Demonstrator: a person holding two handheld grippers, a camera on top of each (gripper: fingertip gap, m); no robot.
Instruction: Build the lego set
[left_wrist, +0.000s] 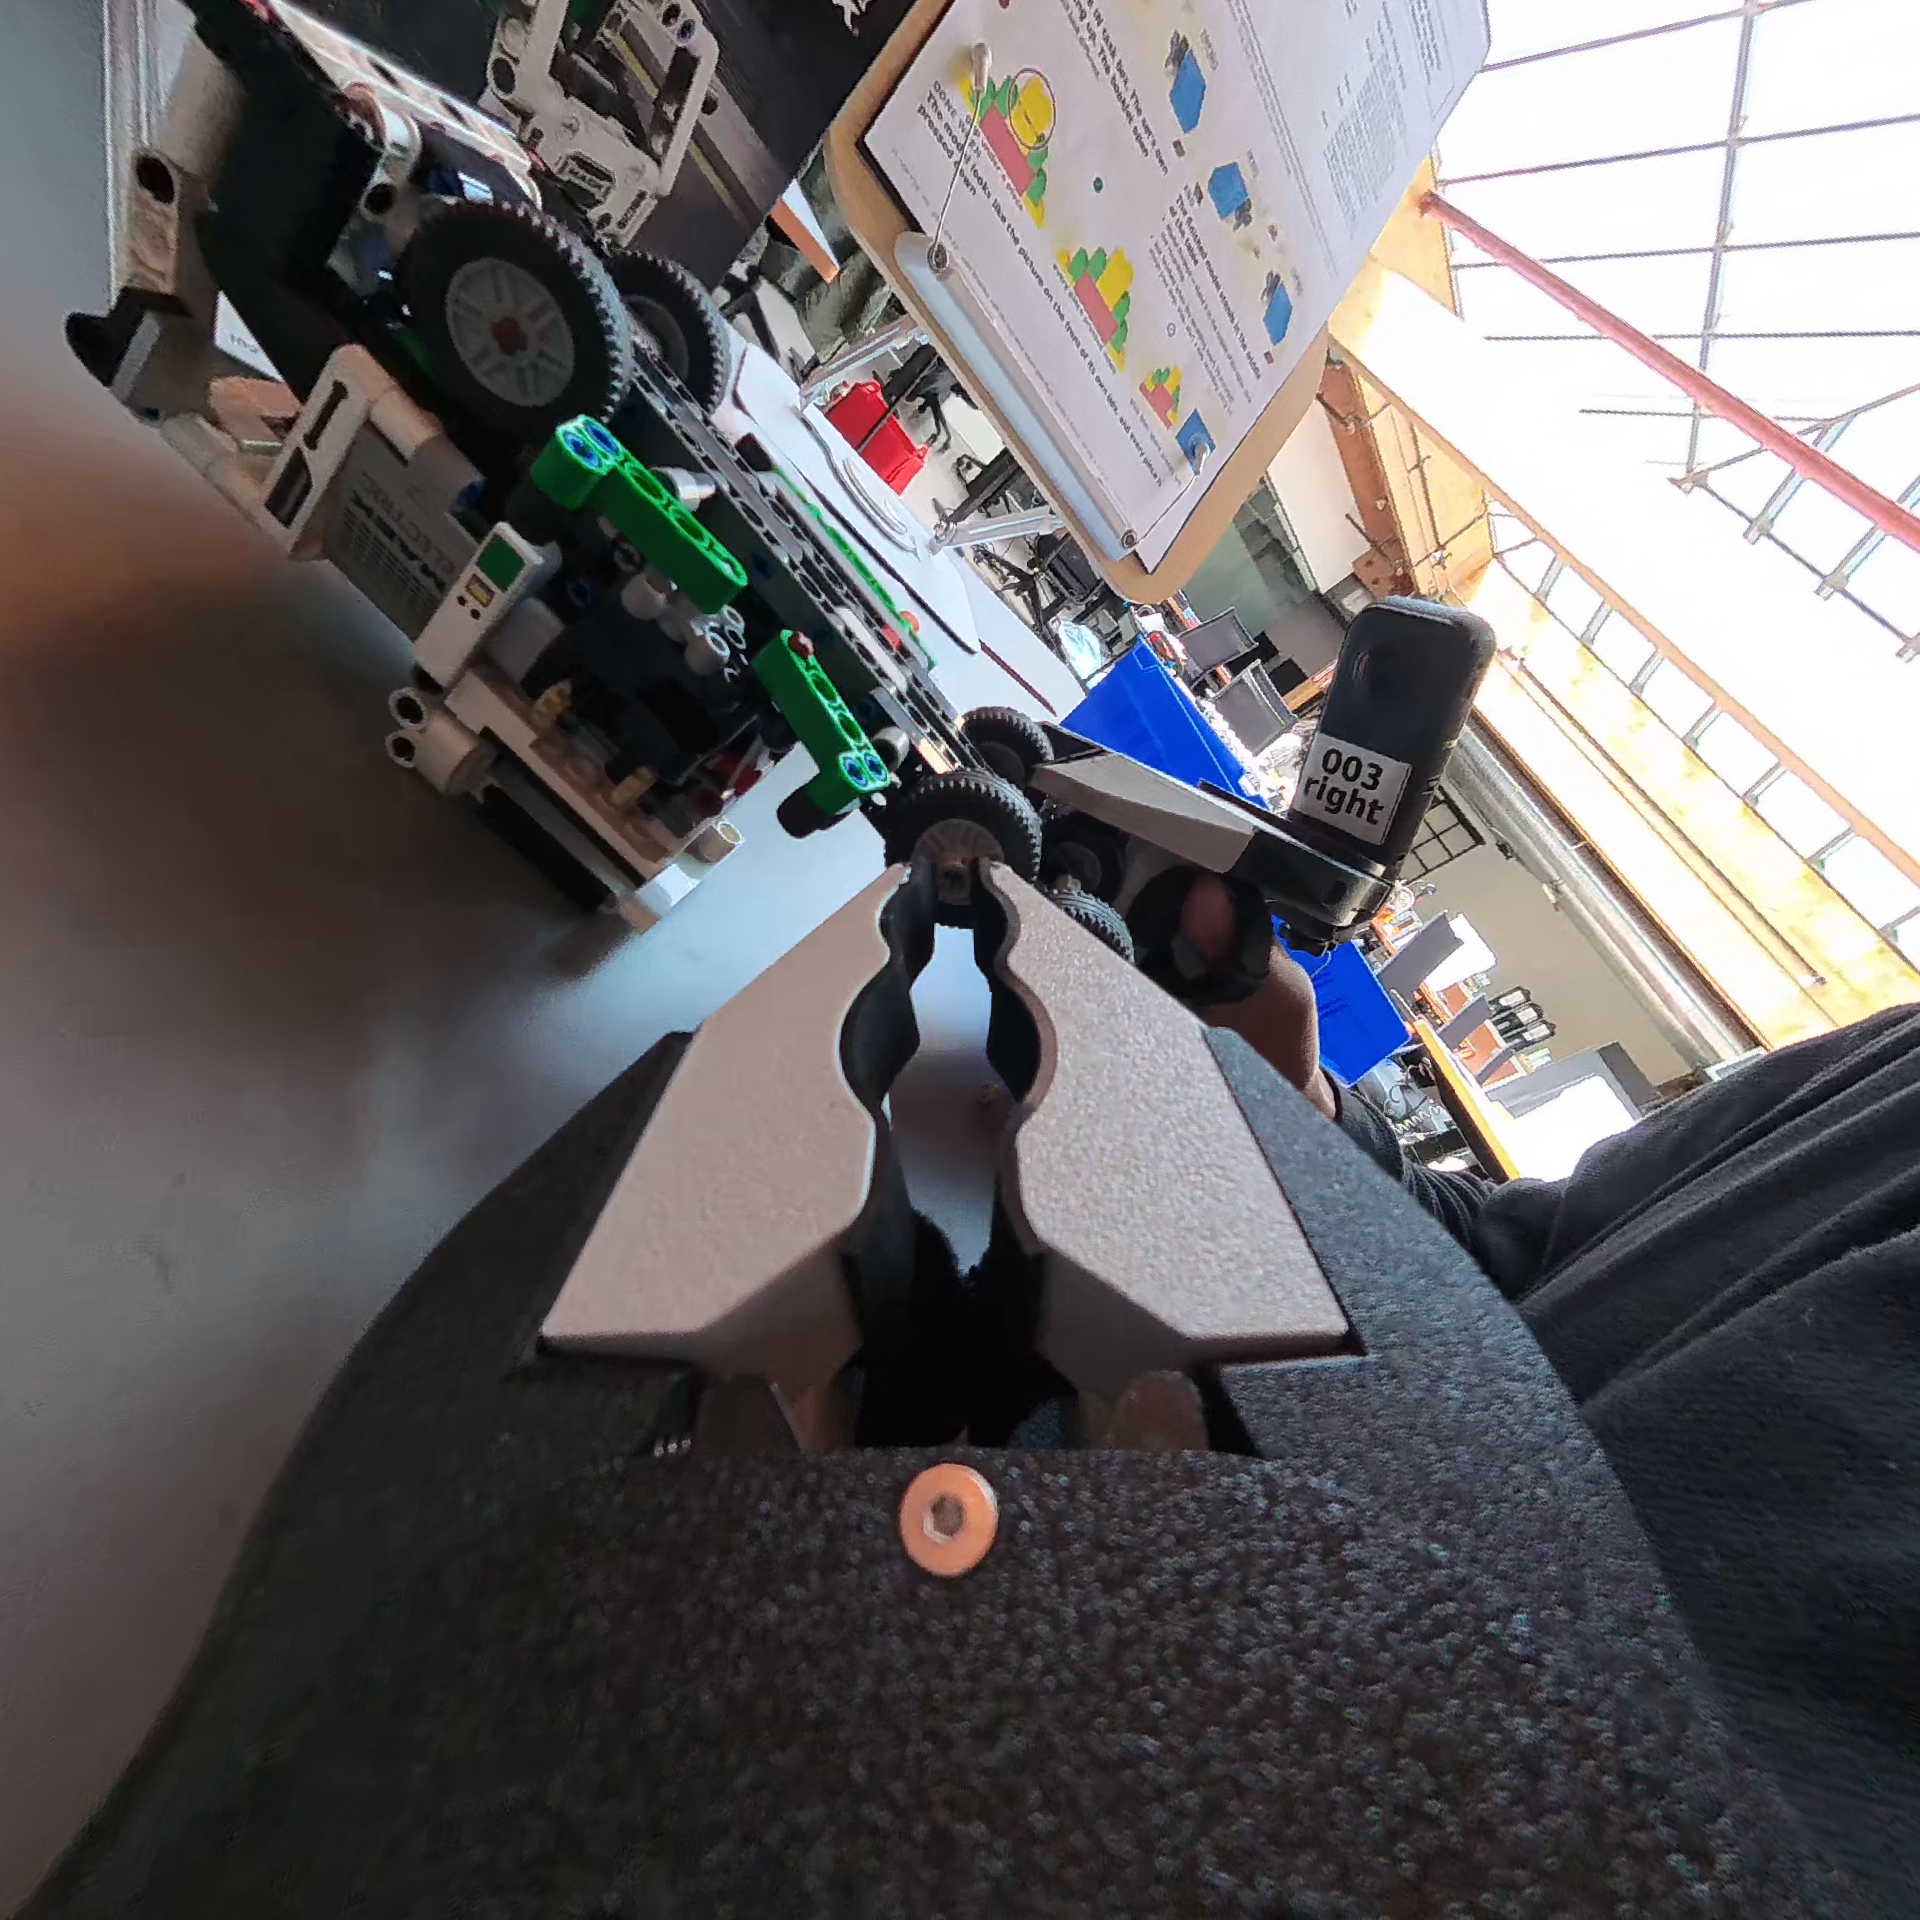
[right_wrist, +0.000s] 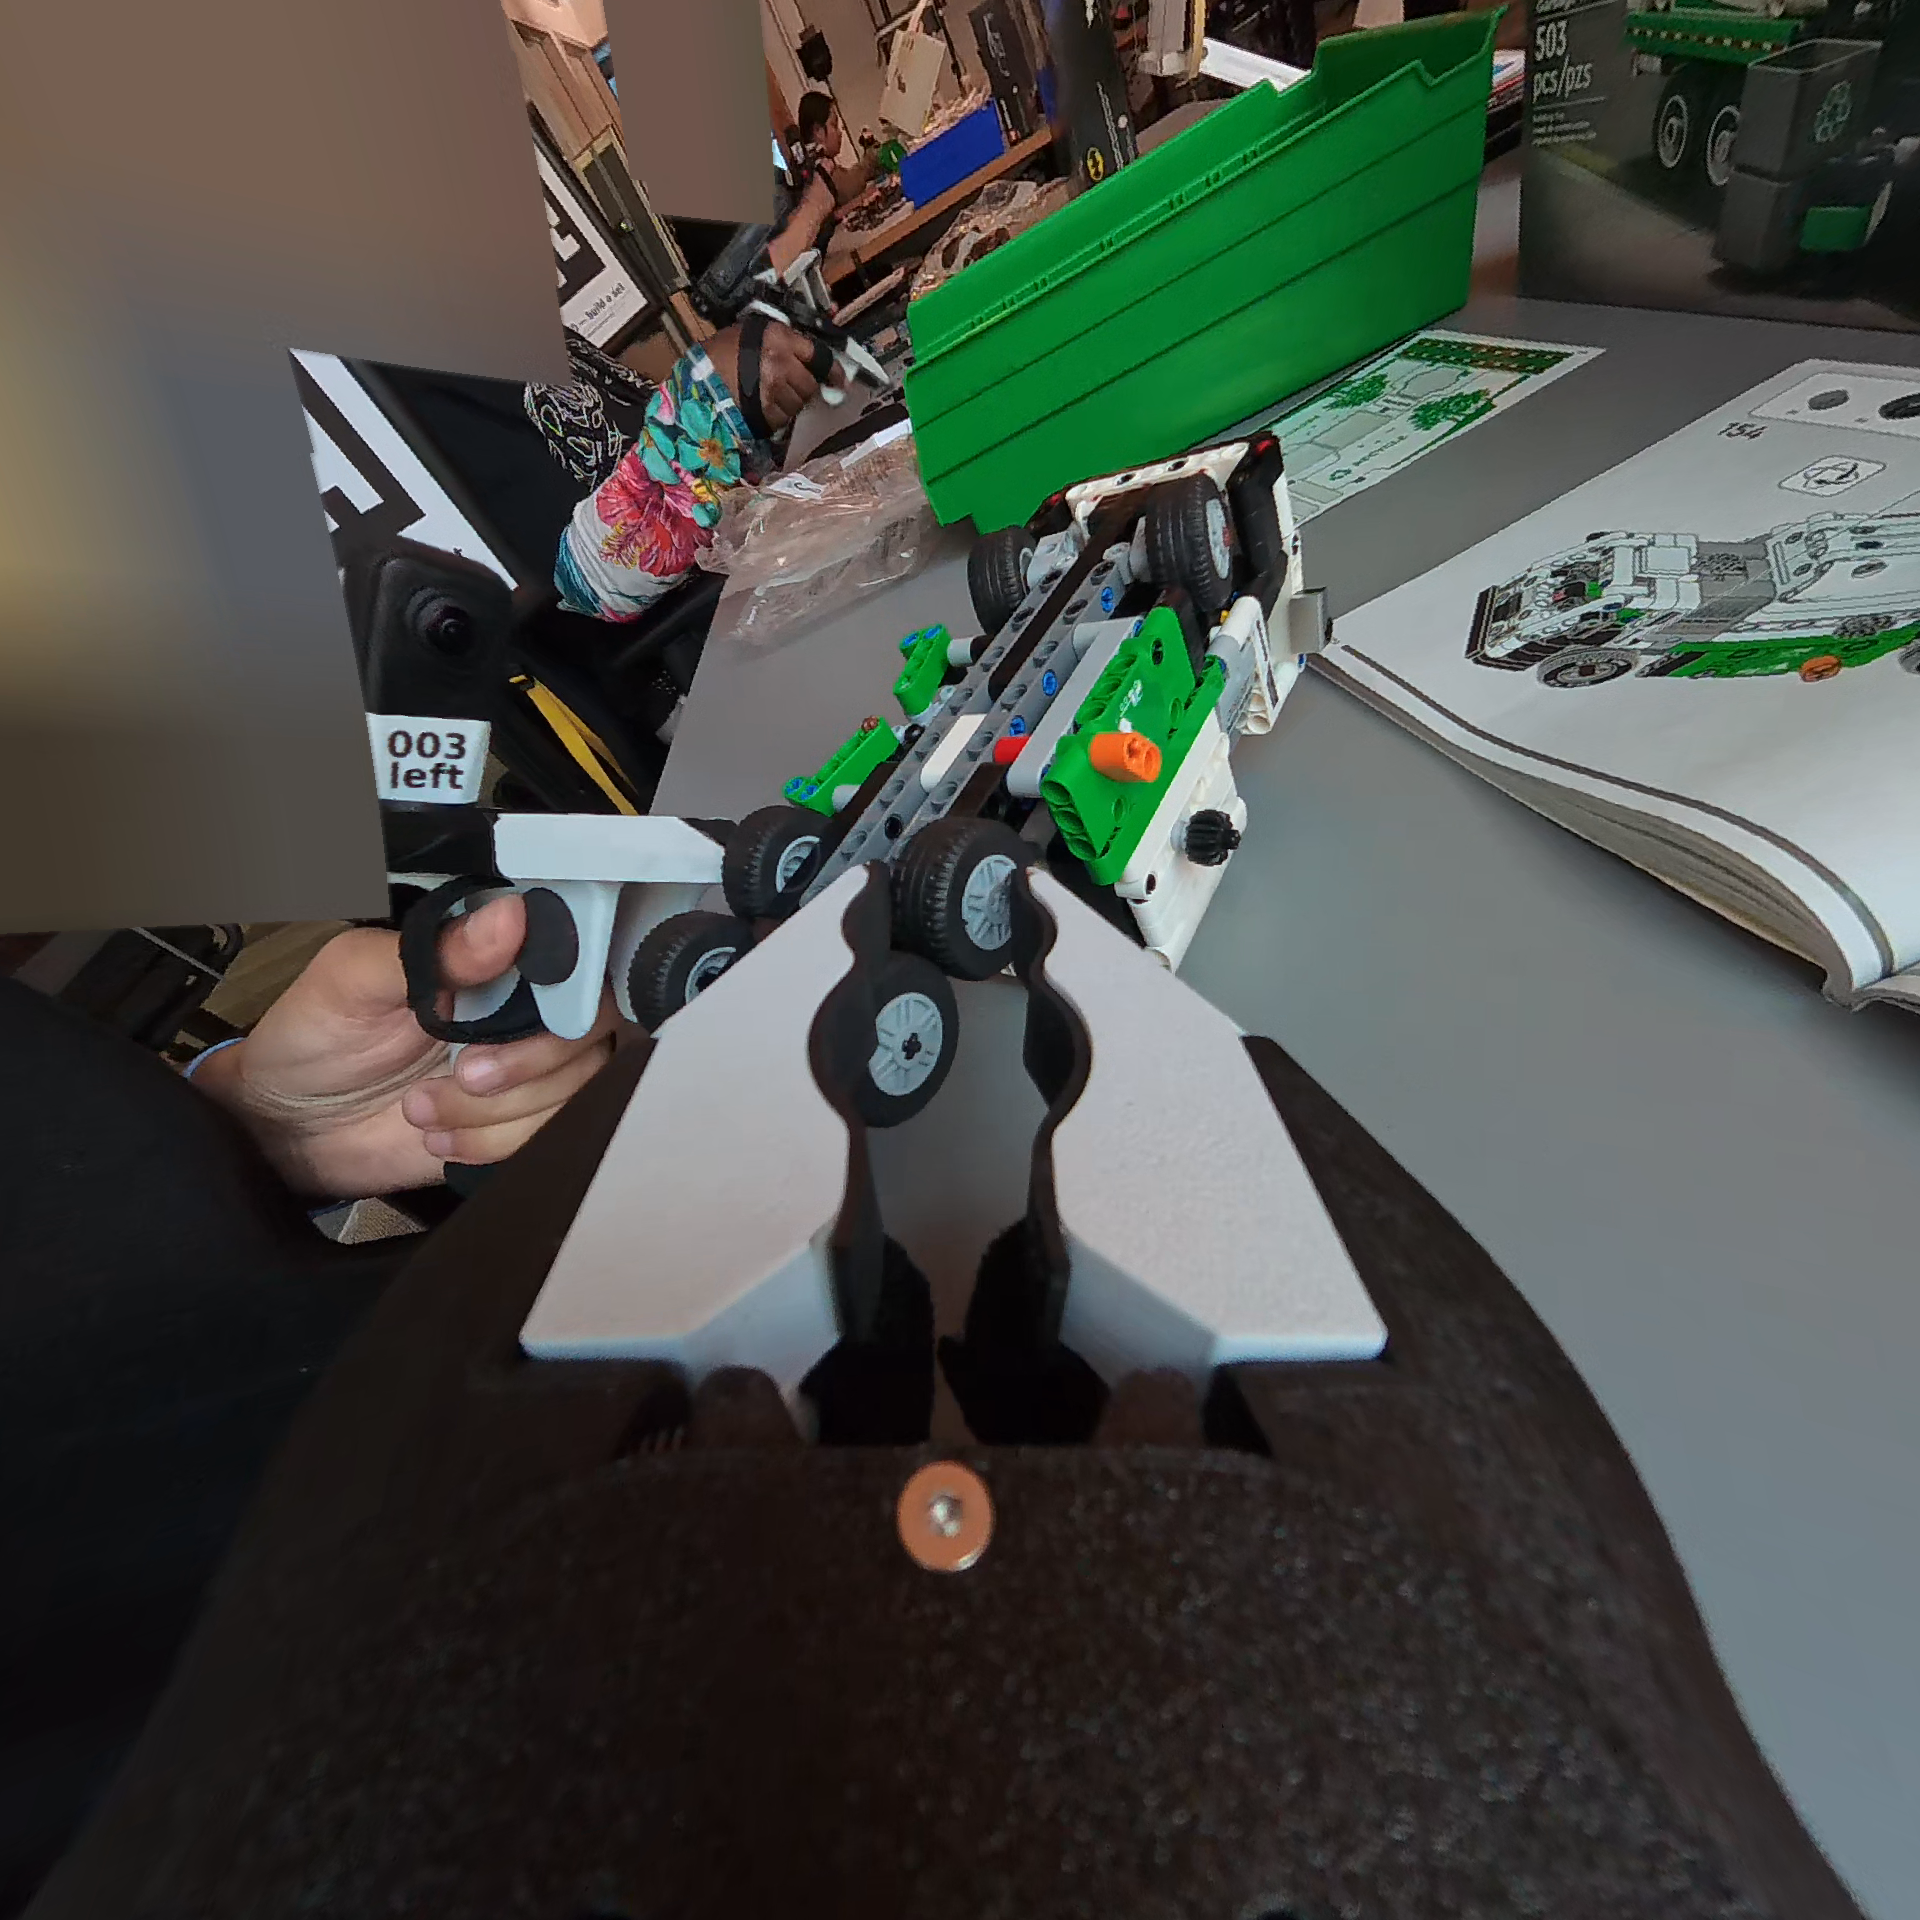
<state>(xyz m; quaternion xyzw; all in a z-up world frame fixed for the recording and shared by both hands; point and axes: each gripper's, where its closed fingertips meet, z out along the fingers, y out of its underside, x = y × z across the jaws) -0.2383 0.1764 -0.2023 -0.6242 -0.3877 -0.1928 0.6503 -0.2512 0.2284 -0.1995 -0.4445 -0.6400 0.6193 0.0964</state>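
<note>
A white, green and grey lego truck (right_wrist: 1091, 675) lies upside down on the grey table (right_wrist: 1455, 1039), wheels up. It also shows in the left wrist view (left_wrist: 644, 582). My left gripper (left_wrist: 953, 883) is shut on the hub of a small rear wheel (left_wrist: 966, 821). It comes in from the left in the right wrist view (right_wrist: 727, 842). My right gripper (right_wrist: 948, 894) is closed around another rear wheel (right_wrist: 961, 904), with a second wheel (right_wrist: 904, 1039) in the gap between its fingers. It shows beyond the wheels in the left wrist view (left_wrist: 1049, 774).
An open instruction booklet (right_wrist: 1662, 623) lies to the right of the truck. A green bin (right_wrist: 1195, 312), a sticker sheet (right_wrist: 1434, 405), plastic bags (right_wrist: 821, 540) and the set's box (right_wrist: 1714, 156) lie behind. A clipboard with paper (left_wrist: 1143, 260) stands nearby. Another person (right_wrist: 675, 468) works opposite. One gripper's finger ends stand about 6 cm off the other's.
</note>
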